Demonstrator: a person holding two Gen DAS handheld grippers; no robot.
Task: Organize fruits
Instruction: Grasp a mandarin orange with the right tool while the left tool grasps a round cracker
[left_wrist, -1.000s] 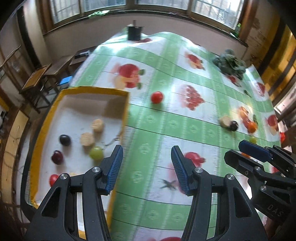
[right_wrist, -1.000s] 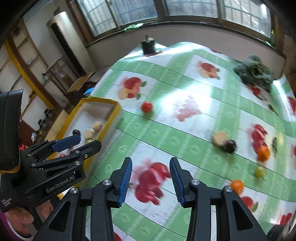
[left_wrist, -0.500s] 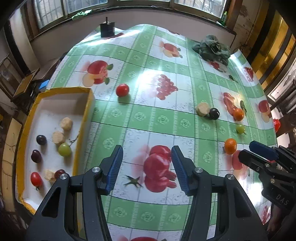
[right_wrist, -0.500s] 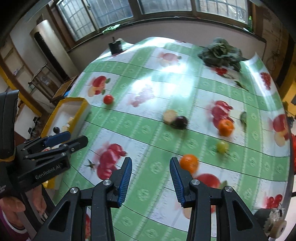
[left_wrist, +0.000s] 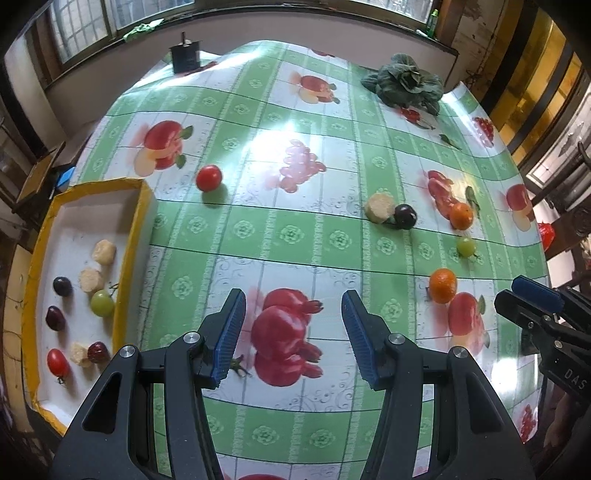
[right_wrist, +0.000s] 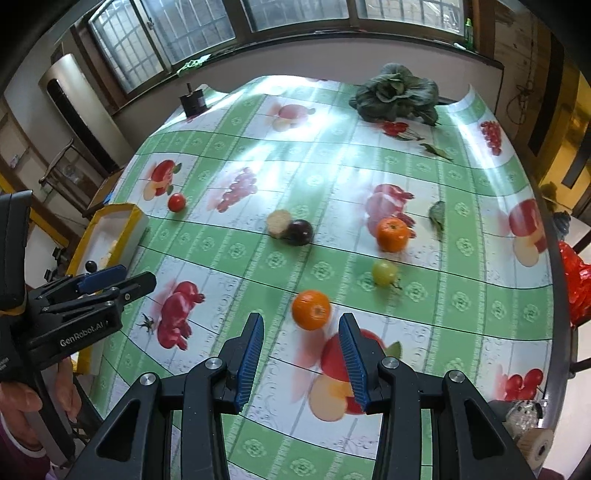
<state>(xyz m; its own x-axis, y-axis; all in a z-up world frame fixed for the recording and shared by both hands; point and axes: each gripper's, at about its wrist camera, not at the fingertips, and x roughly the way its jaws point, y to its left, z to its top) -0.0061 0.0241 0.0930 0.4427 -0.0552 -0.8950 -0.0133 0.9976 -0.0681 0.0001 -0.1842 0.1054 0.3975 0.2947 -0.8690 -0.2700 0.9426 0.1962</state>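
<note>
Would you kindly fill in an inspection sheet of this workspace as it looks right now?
Surface: table under a green-and-white fruit-print cloth, wavy at the far edge.
Job's things: yellow-rimmed tray at the left holds grapes, plums, a small tomato and pale chunks. Loose on the cloth: tomato, pale chunk touching a dark plum, far orange, green grape, near orange.
Clutter: leafy cabbage, small dark box, both at the far edge.
Grippers: left gripper open, empty; right gripper open, empty, the near orange just ahead of its fingers.
Cables: nothing seen.
Surroundings: windows, wooden furniture, red bag.
</note>
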